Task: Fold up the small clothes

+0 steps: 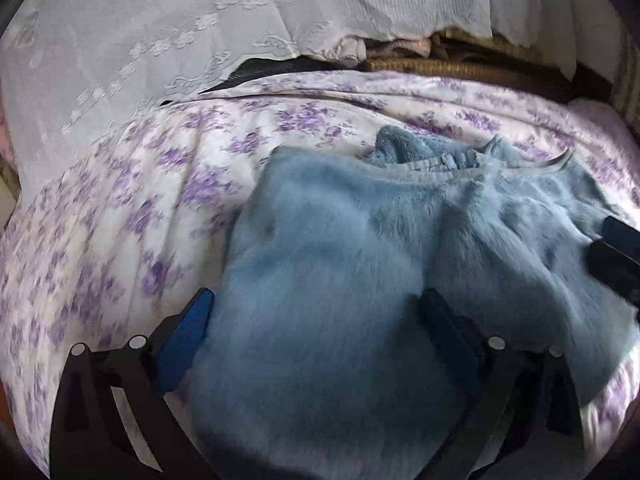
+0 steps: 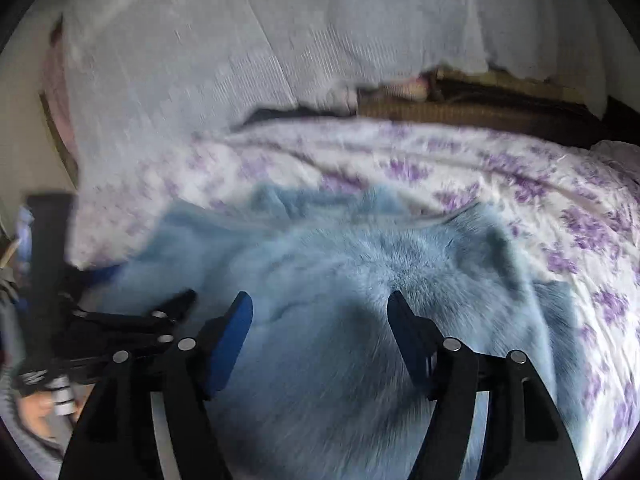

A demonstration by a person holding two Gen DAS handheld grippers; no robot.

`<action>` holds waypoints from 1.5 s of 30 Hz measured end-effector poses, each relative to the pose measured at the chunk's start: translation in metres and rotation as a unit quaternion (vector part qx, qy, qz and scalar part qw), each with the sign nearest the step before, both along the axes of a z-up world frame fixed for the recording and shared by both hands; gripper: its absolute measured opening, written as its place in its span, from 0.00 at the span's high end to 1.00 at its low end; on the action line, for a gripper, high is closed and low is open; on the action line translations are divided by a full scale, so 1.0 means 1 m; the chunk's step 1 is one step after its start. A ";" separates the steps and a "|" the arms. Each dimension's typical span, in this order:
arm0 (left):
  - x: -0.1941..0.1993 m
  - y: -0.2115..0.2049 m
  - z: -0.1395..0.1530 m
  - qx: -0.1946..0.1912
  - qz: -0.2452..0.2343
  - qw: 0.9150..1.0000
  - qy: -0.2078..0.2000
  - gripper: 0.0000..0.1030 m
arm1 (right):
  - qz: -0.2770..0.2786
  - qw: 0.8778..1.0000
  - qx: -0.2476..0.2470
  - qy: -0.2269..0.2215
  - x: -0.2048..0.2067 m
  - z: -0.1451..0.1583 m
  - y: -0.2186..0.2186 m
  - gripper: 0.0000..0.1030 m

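A light blue fluffy garment [image 1: 340,248] lies spread on the bed, its ribbed edge [image 1: 440,170] toward the far side. My left gripper [image 1: 316,314] stands wide open over the garment's near left part. Its left finger [image 1: 192,332] is at the garment's left border and nothing is pinched. In the right wrist view the same garment [image 2: 360,264] fills the foreground. My right gripper [image 2: 320,304] is open above it, and the pile rises between the blue pads without being pressed. Each gripper shows in the other's view: the right gripper [image 1: 616,252], the left gripper [image 2: 132,320].
A white sheet with purple flowers [image 1: 160,184] covers the bed. Behind it hangs a white lace cloth [image 1: 160,32], with a wicker basket [image 1: 448,68] and pale bundled cloth [image 1: 352,50] at the back. A hand [image 2: 36,404] shows at the lower left.
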State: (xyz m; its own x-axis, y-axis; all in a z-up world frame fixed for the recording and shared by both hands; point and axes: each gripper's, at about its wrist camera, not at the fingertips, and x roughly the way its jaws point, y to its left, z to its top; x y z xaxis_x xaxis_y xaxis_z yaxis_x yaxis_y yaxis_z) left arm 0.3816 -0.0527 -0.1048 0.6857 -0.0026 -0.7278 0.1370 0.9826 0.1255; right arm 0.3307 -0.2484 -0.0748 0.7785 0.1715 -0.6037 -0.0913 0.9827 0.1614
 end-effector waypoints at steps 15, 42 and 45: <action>-0.059 0.004 -0.005 0.036 0.001 0.999 -0.026 0.04 | -0.006 0.999 -0.032 0.019 -0.055 -0.026 0.007 0.24; -0.022 0.010 -0.001 0.034 0.015 0.998 -0.056 0.04 | -0.097 0.995 -0.031 0.018 -0.008 -0.028 -0.047 0.16; -0.017 0.013 -0.007 0.031 0.017 0.999 -0.038 0.04 | -0.092 0.995 -0.016 0.043 -0.001 -0.039 -0.054 0.13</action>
State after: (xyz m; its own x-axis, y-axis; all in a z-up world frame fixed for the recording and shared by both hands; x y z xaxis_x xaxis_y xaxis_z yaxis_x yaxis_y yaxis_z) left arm 0.3647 -0.0398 -0.1114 0.7383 0.0646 -0.6713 0.0919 0.9765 0.1951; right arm 0.3296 -0.3019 -0.1141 0.7399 0.0110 -0.6727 0.1032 0.9862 0.1297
